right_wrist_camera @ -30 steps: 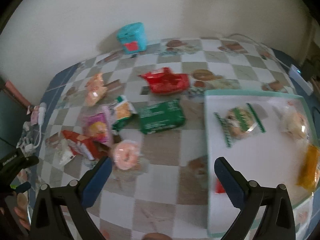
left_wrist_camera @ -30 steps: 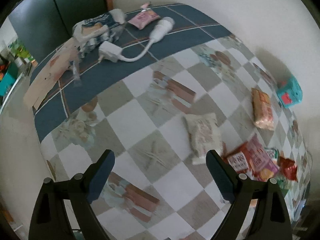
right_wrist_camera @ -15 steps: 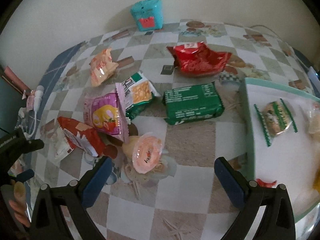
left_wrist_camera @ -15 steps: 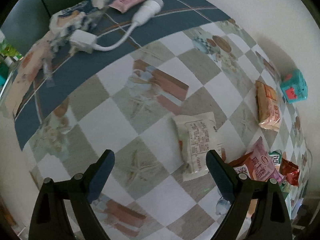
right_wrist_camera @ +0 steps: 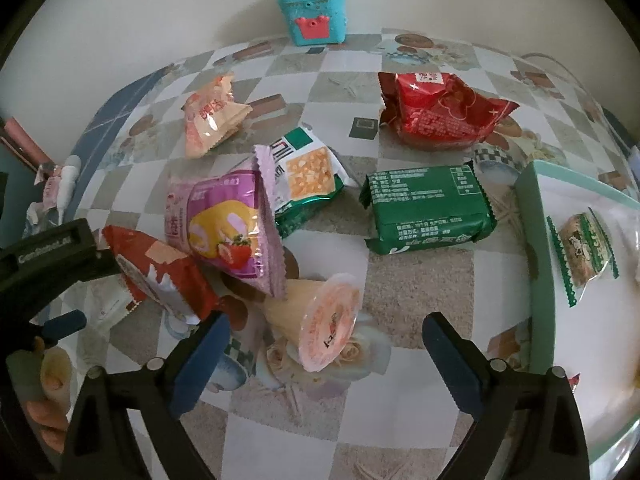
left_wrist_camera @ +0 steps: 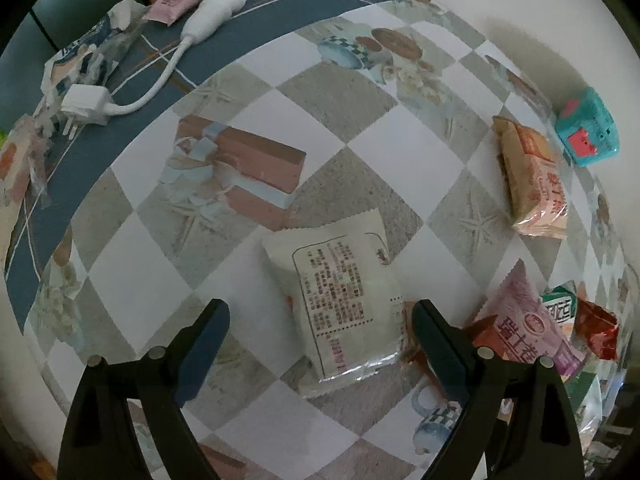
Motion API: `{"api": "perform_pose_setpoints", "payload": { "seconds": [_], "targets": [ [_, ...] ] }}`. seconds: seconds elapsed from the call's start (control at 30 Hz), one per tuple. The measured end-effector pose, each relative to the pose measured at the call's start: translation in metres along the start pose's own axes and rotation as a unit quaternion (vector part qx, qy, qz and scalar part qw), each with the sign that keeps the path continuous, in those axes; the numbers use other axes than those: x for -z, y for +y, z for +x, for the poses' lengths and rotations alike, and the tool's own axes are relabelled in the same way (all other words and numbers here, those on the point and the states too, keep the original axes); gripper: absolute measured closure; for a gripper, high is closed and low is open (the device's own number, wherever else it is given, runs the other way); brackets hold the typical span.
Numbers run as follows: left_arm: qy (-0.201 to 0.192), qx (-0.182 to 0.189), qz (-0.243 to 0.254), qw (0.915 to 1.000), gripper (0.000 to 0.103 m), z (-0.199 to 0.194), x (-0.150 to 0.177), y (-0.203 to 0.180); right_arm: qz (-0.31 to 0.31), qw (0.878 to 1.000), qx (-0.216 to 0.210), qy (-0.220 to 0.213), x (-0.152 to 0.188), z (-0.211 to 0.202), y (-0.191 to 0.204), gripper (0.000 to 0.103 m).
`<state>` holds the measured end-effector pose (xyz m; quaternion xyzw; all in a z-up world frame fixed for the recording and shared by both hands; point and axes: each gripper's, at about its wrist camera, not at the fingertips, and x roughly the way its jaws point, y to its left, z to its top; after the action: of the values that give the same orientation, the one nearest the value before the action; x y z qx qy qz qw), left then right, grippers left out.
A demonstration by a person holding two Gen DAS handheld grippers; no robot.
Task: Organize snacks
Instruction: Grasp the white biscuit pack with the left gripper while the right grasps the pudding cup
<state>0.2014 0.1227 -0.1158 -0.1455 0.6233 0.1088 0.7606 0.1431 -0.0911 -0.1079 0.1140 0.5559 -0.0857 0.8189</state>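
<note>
My left gripper (left_wrist_camera: 320,344) is open, its jaws either side of a white snack packet (left_wrist_camera: 340,304) lying printed side up on the checked tablecloth. My right gripper (right_wrist_camera: 326,354) is open and low over a pink jelly cup (right_wrist_camera: 320,324) lying on its side. Around the cup lie a purple strawberry-roll packet (right_wrist_camera: 224,228), a red packet (right_wrist_camera: 160,272), a green-white cracker packet (right_wrist_camera: 304,176), a green bar packet (right_wrist_camera: 428,208) and a red bag (right_wrist_camera: 440,112). A pale green tray (right_wrist_camera: 540,248) at the right holds a wrapped biscuit (right_wrist_camera: 584,252).
An orange snack packet (left_wrist_camera: 532,184) and a teal toy box (left_wrist_camera: 588,128) lie by the wall. A white plug and cable (left_wrist_camera: 120,96), a pink sachet (left_wrist_camera: 180,0) and crumpled wrapping (left_wrist_camera: 80,64) sit on the blue tablecloth border. The left gripper's body (right_wrist_camera: 44,264) shows at the right view's left edge.
Both grippers have moved forward and down. The white packet now sits between the left jaws, and the pink jelly cup sits just ahead of the right jaws. Both stay open.
</note>
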Motion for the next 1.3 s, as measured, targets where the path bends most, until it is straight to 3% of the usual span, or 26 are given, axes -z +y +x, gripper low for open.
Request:
{"api": "perform_pose_setpoints", "payload": {
  "seconds": [0.23,0.4,0.53,0.57,0.8,1.13,1.3],
  "targets": [
    [0.004,-0.018,0.009,0.9998,0.01,0.011,-0.012,-0.008,0.001,1.0,0.006,0.006,-0.001,0.006,0.003,0.012],
    [-0.001,-0.024,0.02,0.9995,0.014,0.014,-0.01,-0.019,0.007,1.0,0.006,0.002,-0.004,0.008,0.003,0.026],
    [-0.011,-0.031,0.031,0.999,0.045,0.006,-0.003,-0.023,0.008,1.0,0.0,0.0,-0.005,0.006,0.004,0.046],
    [-0.011,-0.029,0.031,0.999,0.046,0.004,-0.003,-0.024,0.008,1.0,-0.002,0.0,-0.005,0.005,0.004,0.051],
    [-0.005,-0.013,0.027,0.9995,0.047,-0.001,-0.002,-0.027,0.008,1.0,-0.006,0.006,-0.005,0.003,0.0,0.052],
    [-0.078,-0.011,0.022,0.9967,0.047,-0.067,0.003,-0.012,0.012,1.0,-0.014,-0.002,0.002,-0.022,-0.007,0.053],
    [-0.096,0.001,0.029,0.995,0.047,-0.091,0.015,-0.004,0.025,0.999,-0.021,-0.011,0.003,-0.04,-0.016,0.053]
  ]
}}
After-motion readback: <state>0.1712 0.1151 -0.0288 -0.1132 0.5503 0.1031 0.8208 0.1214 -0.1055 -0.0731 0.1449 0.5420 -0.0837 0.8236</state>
